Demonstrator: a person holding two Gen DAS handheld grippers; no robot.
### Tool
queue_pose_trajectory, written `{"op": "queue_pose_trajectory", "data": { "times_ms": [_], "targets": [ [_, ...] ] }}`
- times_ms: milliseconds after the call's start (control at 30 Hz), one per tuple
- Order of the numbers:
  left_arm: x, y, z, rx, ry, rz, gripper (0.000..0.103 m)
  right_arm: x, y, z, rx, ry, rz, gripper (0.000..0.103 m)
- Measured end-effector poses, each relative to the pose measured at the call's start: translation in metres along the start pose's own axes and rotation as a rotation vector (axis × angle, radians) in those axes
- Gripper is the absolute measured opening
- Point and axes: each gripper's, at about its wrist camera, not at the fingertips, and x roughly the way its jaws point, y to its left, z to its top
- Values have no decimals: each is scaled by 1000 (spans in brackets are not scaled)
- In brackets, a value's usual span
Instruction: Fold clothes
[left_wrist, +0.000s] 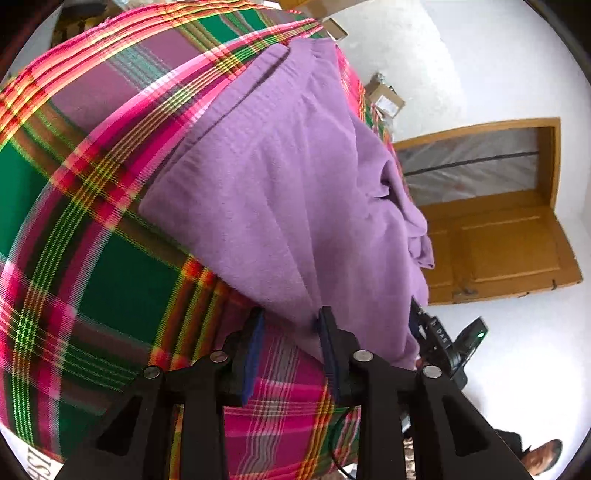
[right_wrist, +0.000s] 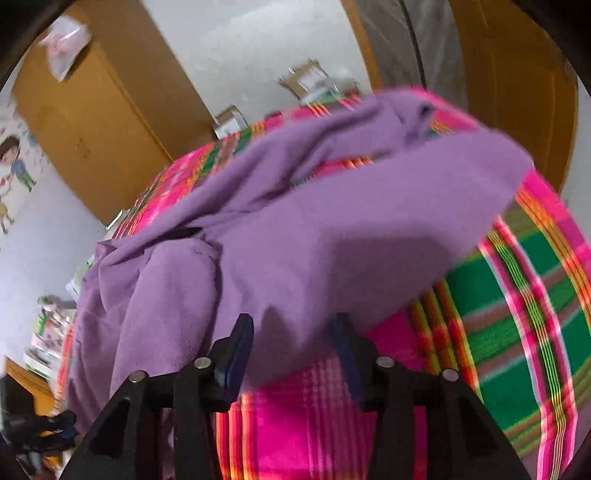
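A purple garment (left_wrist: 277, 184) lies partly folded and rumpled on a bed covered with a pink, green and orange plaid cloth (left_wrist: 110, 277). My left gripper (left_wrist: 291, 323) is open at the garment's near edge, with its right finger touching the purple hem and mostly plaid showing in the gap. In the right wrist view the same purple garment (right_wrist: 295, 240) spreads across the plaid cloth (right_wrist: 517, 295). My right gripper (right_wrist: 293, 326) stands open at its near edge, with purple fabric reaching between the fingertips. The right gripper (left_wrist: 447, 343) also shows as a black device beside the garment's right side.
A wooden door (left_wrist: 498, 240) stands in the white wall beyond the bed's right side. Cardboard boxes (right_wrist: 306, 79) sit past the far end. A wooden cupboard (right_wrist: 92, 122) and a pile of books (right_wrist: 48, 339) are on the left. A shoe (left_wrist: 543, 458) is on the floor.
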Motion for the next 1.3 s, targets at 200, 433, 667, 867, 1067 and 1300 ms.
{"op": "queue_pose_trajectory", "data": {
  "times_ms": [200,433,667,867,1067,1300],
  "targets": [
    [6,-7,3,-12,-3,6,31,12,25,-1,-147,-8,-76,37],
    [11,-10,5,8,-5,10,31,7,14,-4,-170,-4,-90,2],
    [8,-5,6,-6,-3,-6,31,-28,-5,-5,-49,-78,64,0],
    [6,-1,7,-24,-20,-24,31,-62,-18,-12,-24,-129,45,0],
    [4,-1,8,-35,-38,-19,31,-26,-27,-21,69,7,119,22],
    [5,-6,7,-17,-51,1,31,-6,-20,-5,97,-8,115,45]
  ]
}}
